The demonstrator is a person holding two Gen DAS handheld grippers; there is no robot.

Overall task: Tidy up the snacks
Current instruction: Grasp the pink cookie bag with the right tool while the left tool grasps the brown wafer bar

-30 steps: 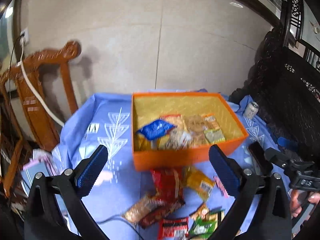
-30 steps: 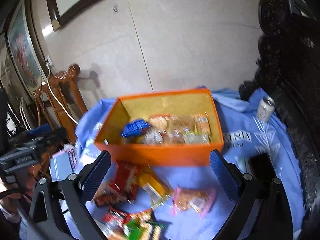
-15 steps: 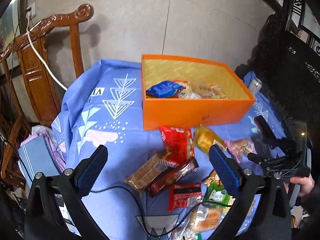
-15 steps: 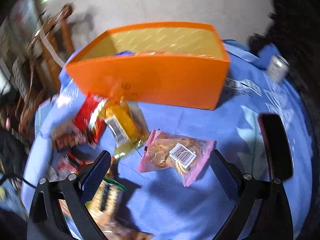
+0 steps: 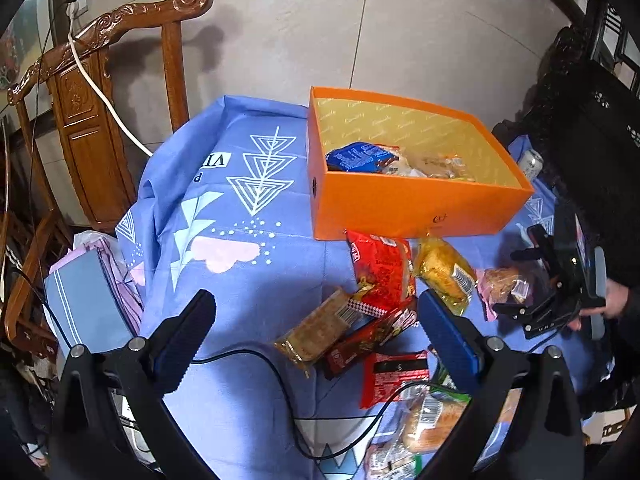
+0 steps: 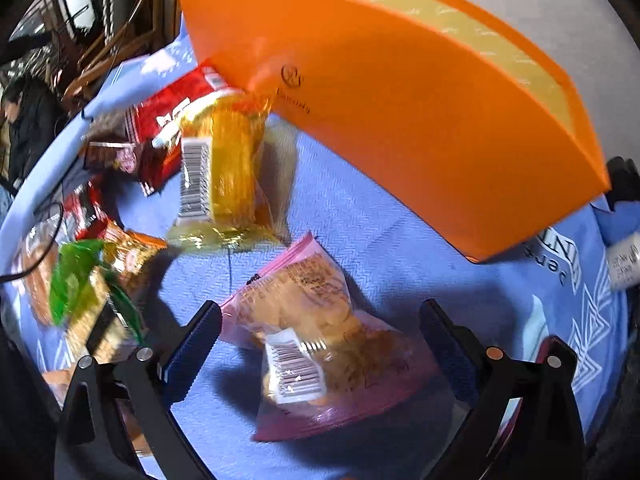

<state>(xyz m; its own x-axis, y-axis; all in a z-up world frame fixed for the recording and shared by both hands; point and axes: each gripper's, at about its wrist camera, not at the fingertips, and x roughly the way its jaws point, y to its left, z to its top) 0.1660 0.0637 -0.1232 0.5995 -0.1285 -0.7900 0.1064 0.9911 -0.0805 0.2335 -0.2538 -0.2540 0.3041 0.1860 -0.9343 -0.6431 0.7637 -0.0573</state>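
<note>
An orange box point(image 5: 416, 208) with several snack packs inside sits on the blue cloth point(image 5: 240, 248). Loose packs lie in front of it: a red pack point(image 5: 380, 276), a yellow pack point(image 5: 444, 276), a brown biscuit pack point(image 5: 316, 330) and a pink-edged pastry pack point(image 5: 506, 284). My left gripper point(image 5: 316, 332) hangs open above the biscuit pack. My right gripper point(image 6: 320, 344) is low over the cloth, open, with the pink pastry pack point(image 6: 316, 320) lying between its fingers, not squeezed. The yellow pack point(image 6: 224, 176) and the orange box point(image 6: 420, 120) lie beyond it.
A carved wooden chair point(image 5: 88, 112) stands left of the table with a white cable over it. A drink can point(image 5: 530, 164) stands right of the box. A black cable point(image 5: 260, 364) crosses the cloth. A person's hand point(image 5: 612, 300) holds the right gripper. A seated person point(image 6: 24, 120) is far left.
My right gripper has dropped down and forward until the pink pastry pack lies between its open fingers. My left gripper has pulled back and tilted down a little, showing more of the loose packs.
</note>
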